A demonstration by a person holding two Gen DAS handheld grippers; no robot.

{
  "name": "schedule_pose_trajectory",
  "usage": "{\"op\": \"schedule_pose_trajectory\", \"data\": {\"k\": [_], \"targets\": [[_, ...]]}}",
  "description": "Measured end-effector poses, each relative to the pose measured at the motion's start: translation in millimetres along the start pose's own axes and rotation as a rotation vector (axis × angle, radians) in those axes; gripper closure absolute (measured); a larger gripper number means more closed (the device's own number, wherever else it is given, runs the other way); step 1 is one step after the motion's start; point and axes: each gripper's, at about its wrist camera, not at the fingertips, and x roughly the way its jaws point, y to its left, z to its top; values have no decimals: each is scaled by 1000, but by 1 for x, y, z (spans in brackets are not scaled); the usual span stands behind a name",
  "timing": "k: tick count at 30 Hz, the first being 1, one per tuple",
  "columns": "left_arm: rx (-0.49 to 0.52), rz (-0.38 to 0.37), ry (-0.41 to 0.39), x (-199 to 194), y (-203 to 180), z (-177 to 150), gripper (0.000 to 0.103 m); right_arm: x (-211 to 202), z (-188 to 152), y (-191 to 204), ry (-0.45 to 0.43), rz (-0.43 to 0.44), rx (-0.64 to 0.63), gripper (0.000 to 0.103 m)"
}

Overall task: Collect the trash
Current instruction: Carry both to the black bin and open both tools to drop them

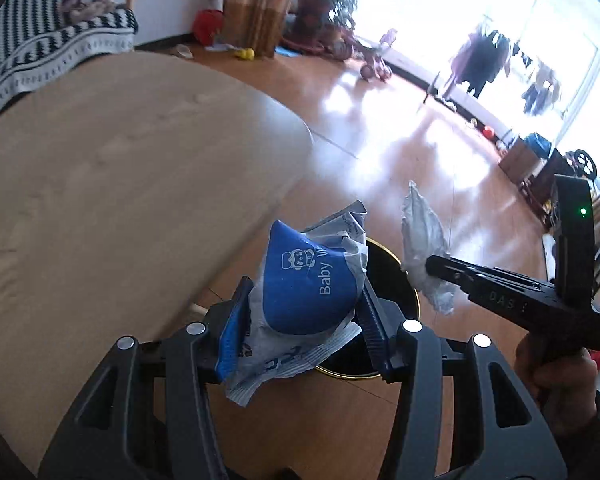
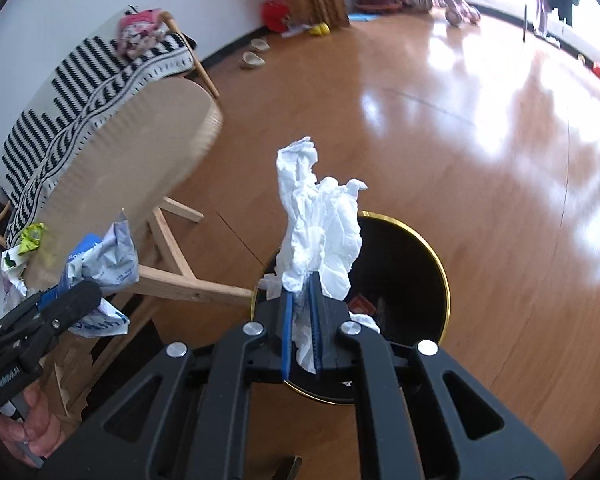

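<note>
Gleaming wood floor (image 2: 440, 152) — left claw (image 1: 300, 312) clamps wrapper (image 1: 312, 284), right claw (image 2: 302, 320) tissue (image 2: 320, 220).

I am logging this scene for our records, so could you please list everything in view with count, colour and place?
baby wipes packet: one, blue and white, crumpled, clamped in the left gripper
tissue: one, white, crumpled, clamped in the right gripper above the bin
bin: one, black with gold rim, on the floor, some scraps inside
table: one, tan, round-edged top on pale wooden legs
wrappers: a few, yellow-green and white, at the table edge
blanket: one, black-and-white striped, on a chair behind the table
floor: wooden, glossy
left gripper: one, black, jaws shut on the packet
right gripper: one, black, jaws shut on the tissue
</note>
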Motion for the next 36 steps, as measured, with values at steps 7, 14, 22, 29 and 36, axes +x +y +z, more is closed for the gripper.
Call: {"op": "schedule_pose_trajectory", "data": {"k": [7, 14, 22, 29, 36], "targets": [[24, 0, 47, 27, -9, -5, 53, 14, -11, -17, 32, 0, 26, 95], [24, 9, 68, 39, -10, -9, 53, 15, -15, -24, 35, 9, 45, 94], [27, 23, 92, 51, -13, -14, 53, -3, -15, -34, -31, 14, 61, 18], [24, 6, 120, 68, -12, -17, 52, -13, -15, -49, -40, 16, 109, 18], [46, -69, 124, 80, -30, -9, 51, -35, -16, -58, -75, 1, 133, 18]]}}
